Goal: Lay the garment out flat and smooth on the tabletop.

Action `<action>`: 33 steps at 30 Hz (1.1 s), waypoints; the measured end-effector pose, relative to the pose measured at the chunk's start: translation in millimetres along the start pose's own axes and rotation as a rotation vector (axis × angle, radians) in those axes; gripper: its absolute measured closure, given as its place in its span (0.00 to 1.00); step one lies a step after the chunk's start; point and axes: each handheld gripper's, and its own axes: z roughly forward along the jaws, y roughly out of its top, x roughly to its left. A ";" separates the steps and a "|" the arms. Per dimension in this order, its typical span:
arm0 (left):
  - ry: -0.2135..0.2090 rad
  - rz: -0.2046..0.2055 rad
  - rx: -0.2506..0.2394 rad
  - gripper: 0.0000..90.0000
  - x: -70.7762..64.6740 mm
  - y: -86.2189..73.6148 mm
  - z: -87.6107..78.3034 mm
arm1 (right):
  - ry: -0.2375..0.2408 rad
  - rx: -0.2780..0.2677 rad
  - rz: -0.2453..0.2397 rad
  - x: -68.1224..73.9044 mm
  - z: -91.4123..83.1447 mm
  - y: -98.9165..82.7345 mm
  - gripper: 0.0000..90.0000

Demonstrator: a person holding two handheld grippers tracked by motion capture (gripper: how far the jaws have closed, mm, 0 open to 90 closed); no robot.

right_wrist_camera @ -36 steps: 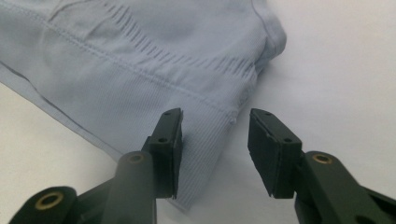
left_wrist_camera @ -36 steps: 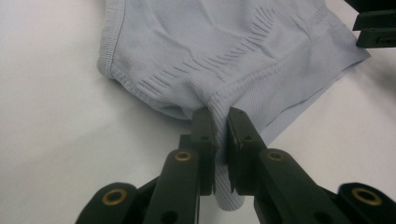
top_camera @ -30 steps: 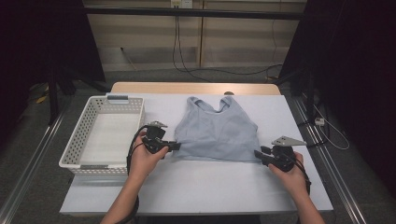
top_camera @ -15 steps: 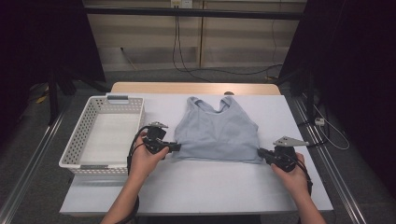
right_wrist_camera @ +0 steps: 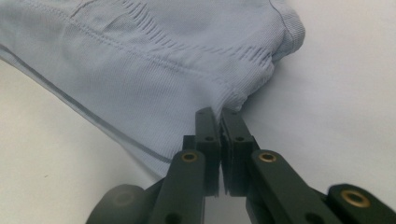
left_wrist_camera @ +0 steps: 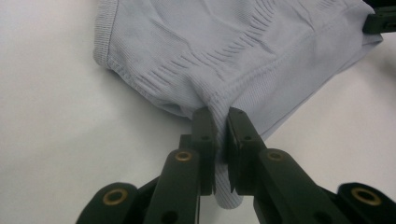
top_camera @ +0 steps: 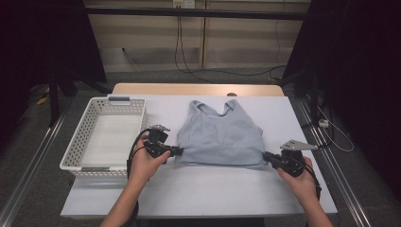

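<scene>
A light blue ribbed tank top (top_camera: pixel 220 137) lies flat on the white table, straps pointing away from me. My left gripper (top_camera: pixel 178 151) pinches the top's near left hem corner; in the left gripper view its jaws (left_wrist_camera: pixel 220 119) are shut on a fold of the blue fabric (left_wrist_camera: pixel 224 56). At the near right hem corner my right gripper (top_camera: pixel 265 156) is shut on the cloth as well. The right gripper view has the black jaws (right_wrist_camera: pixel 219 119) pressed together on the hem of the top (right_wrist_camera: pixel 154 70), having just closed on it.
A white perforated basket (top_camera: pixel 78 146) stands at the left of the table, beside my left hand. Bare white tabletop (top_camera: pixel 213 189) lies between the garment and the near edge. Cables hang at the table's right side.
The right gripper's jaws have closed onto the tank top's right hem corner. Both hands and the garment stay where they were.
</scene>
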 end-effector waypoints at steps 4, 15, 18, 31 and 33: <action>-0.006 0.001 0.007 0.92 -1.3 -2.9 -2.4 | 0.006 0.010 -0.005 1.7 -1.9 -0.9 0.96; -0.047 0.010 0.011 0.92 -17.1 -15.3 -16.6 | 0.042 0.008 -0.014 9.6 -18.6 -11.9 0.96; -0.058 0.020 0.020 0.92 -22.6 -20.8 -19.1 | 0.049 0.006 -0.012 11.4 -25.4 -15.4 0.96; -0.039 0.005 -0.047 0.55 -16.0 -16.5 -16.9 | 0.056 -0.034 0.000 13.2 -24.6 -19.0 0.79; -0.028 0.010 -0.058 0.47 -13.2 -12.2 -15.3 | 0.048 -0.037 -0.006 14.5 -21.6 -17.6 0.72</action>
